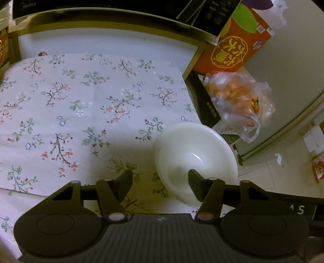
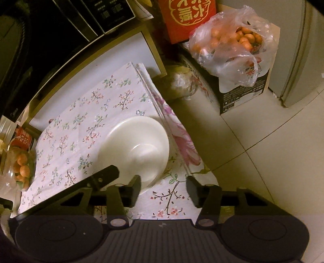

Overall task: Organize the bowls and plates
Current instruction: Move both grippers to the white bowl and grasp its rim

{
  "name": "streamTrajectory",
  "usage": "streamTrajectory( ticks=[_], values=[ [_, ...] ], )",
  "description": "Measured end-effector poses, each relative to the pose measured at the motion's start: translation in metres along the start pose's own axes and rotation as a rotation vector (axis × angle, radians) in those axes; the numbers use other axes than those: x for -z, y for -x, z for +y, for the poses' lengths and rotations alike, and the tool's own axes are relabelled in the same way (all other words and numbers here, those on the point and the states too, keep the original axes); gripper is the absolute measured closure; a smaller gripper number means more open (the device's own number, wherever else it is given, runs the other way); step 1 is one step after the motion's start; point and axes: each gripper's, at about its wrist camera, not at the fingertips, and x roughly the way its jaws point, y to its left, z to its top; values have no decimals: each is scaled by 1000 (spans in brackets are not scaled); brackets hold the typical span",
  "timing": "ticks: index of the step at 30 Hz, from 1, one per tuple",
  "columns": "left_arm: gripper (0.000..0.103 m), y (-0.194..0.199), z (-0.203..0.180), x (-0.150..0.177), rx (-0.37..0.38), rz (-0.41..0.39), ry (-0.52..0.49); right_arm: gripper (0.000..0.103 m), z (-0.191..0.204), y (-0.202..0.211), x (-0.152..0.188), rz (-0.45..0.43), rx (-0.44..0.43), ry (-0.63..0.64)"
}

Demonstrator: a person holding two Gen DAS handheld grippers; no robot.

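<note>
A white bowl (image 1: 194, 153) with a wide rim sits on the floral cloth (image 1: 81, 101), close to the table's right edge. My left gripper (image 1: 160, 182) is open. Its right finger hangs over the bowl's inside, its left finger stands clear over the cloth, and the bowl's near-left rim lies between them. In the right wrist view the same bowl (image 2: 137, 147) lies ahead and left of my right gripper (image 2: 164, 186), which is open. That gripper's left finger overlaps the bowl's near rim and its right finger is over the cloth (image 2: 172, 202). One of the left gripper's fingers (image 2: 105, 174) reaches in from the left.
A red box (image 1: 232, 50) and a plastic bag of oranges (image 1: 237, 95) on a dark carton stand beyond the table's right edge. A black appliance (image 1: 81, 10) lines the back. A jar of oranges (image 2: 20, 165) stands at the left. Tiled floor (image 2: 263, 161) lies to the right.
</note>
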Motion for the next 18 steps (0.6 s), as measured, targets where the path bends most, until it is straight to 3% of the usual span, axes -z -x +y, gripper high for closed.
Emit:
streamTrajectory(
  ticks=[7, 18],
  values=[
    [64, 1, 3, 1, 7, -2, -2, 75, -5, -5, 0, -12, -10, -1],
    [77, -2, 5, 1, 22, 2, 4, 89, -2, -9, 0, -31, -13, 10]
  ],
)
